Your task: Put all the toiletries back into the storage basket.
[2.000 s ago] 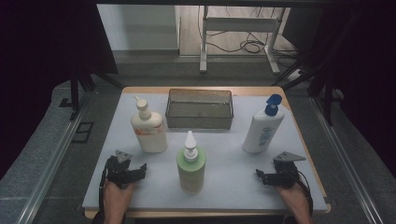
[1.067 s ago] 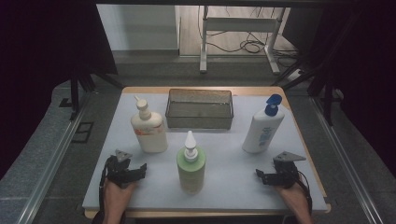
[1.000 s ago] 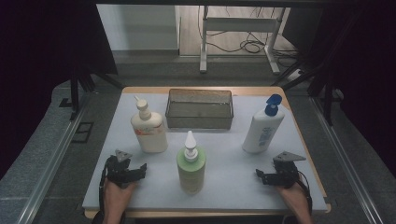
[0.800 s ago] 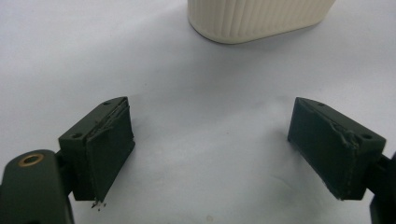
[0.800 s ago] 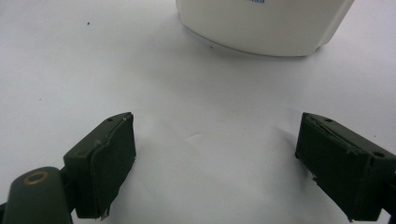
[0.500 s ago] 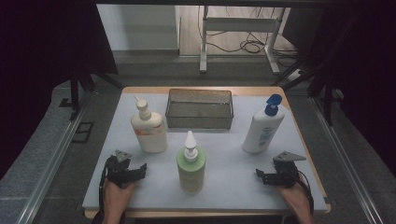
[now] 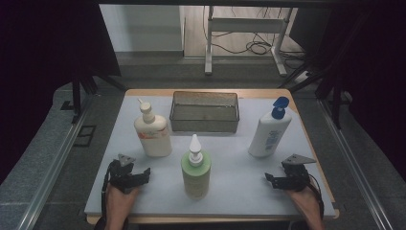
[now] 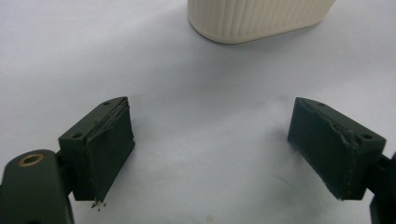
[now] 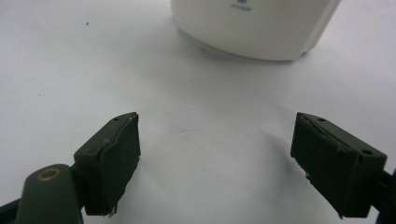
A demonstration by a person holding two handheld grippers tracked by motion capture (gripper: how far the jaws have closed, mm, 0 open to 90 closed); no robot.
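Both grippers, left point(image 7: 140, 175) and right point(image 7: 271, 180), rest wide and empty on the worktop point(image 7: 239, 167). We judge the cream bottle point(image 7: 152, 134) and white bottle point(image 7: 269, 135) rigid, smooth, likely slippery; we'd grip mid-body.

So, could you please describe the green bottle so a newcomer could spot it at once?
On the white table, look in front of the wire basket, between two pale pump bottles. The green bottle stands nearest the person, and alone has a pointed white cap.

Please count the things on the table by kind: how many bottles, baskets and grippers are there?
Bottles: 3 (cream, green, white)
Baskets: 1 (mesh basket)
Grippers: 2 (left gripper, right gripper), both open and empty
Total: 6
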